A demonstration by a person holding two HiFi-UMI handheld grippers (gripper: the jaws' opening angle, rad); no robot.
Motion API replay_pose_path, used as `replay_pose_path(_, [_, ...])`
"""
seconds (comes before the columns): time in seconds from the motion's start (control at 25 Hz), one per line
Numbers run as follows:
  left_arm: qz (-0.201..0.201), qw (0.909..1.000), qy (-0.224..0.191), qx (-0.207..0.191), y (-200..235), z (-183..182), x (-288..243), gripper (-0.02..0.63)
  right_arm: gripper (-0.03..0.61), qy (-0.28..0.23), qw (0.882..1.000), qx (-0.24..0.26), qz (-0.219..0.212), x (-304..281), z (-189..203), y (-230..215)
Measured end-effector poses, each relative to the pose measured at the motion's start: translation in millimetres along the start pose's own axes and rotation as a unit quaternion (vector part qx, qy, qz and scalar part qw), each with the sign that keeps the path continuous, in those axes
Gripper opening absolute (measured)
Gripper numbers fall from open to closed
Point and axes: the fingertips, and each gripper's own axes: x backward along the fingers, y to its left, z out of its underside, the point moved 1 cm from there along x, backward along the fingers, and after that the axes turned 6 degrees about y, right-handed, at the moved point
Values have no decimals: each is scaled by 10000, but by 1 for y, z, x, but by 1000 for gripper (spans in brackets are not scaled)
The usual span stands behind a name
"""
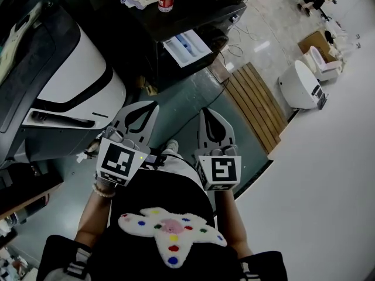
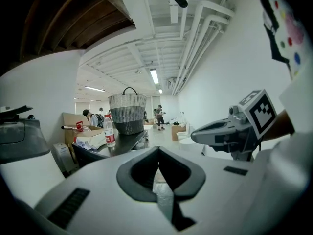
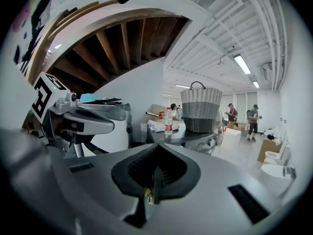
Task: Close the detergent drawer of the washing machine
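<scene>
Left claw (image 1: 150,105) and right claw (image 1: 208,113) fully closed, empty, well apart from open detergent drawer (image 1: 187,47).

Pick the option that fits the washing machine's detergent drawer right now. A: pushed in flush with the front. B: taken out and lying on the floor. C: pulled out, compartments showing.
C: in the head view the detergent drawer sticks out from the front of the dark washing machine, with its white and blue compartments open to view.
</scene>
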Motion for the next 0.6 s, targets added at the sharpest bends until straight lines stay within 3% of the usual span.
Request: replay_pose_path(0.6, [-435,9990,27,90,7,-15,-60,11,5,-117,9994,-3,-341,-43,-3,-58])
